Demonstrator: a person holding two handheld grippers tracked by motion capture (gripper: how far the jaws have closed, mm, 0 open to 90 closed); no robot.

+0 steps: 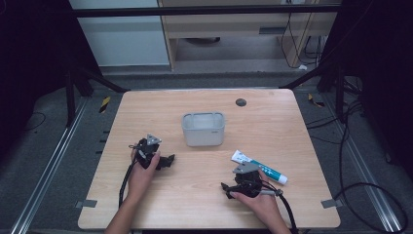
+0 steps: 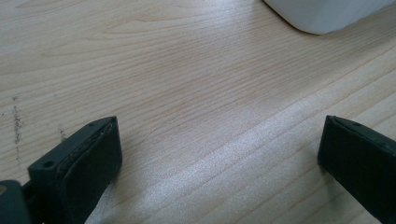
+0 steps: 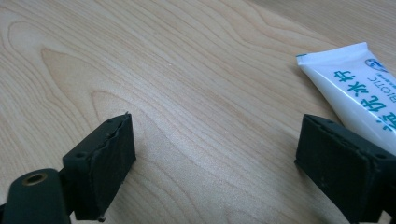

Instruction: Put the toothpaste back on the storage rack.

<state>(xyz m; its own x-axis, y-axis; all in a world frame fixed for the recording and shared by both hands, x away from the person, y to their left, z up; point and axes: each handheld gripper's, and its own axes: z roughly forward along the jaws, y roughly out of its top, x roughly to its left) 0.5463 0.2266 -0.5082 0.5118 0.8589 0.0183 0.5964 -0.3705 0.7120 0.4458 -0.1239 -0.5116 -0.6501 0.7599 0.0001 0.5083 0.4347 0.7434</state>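
Observation:
A white toothpaste tube [image 1: 259, 166] with teal print lies on the table at the front right, its flat end toward the bin; the tube [image 3: 359, 88] shows past the right-hand jaw in the right gripper view. A white rectangular bin [image 1: 203, 128] stands mid-table, and its lower corner [image 2: 327, 14] is at the top of the left gripper view. My left gripper [image 1: 168, 161] rests low on the wood left of the bin, open, nothing between its jaws [image 2: 219, 154]. My right gripper [image 1: 225, 187] sits just beside the tube, open and empty [image 3: 215, 154].
The wooden table [image 1: 146, 112] has a dark round grommet [image 1: 240, 102] near its far edge. Black frame bars and cables lie on the floor around it. Bare wood lies between the two grippers.

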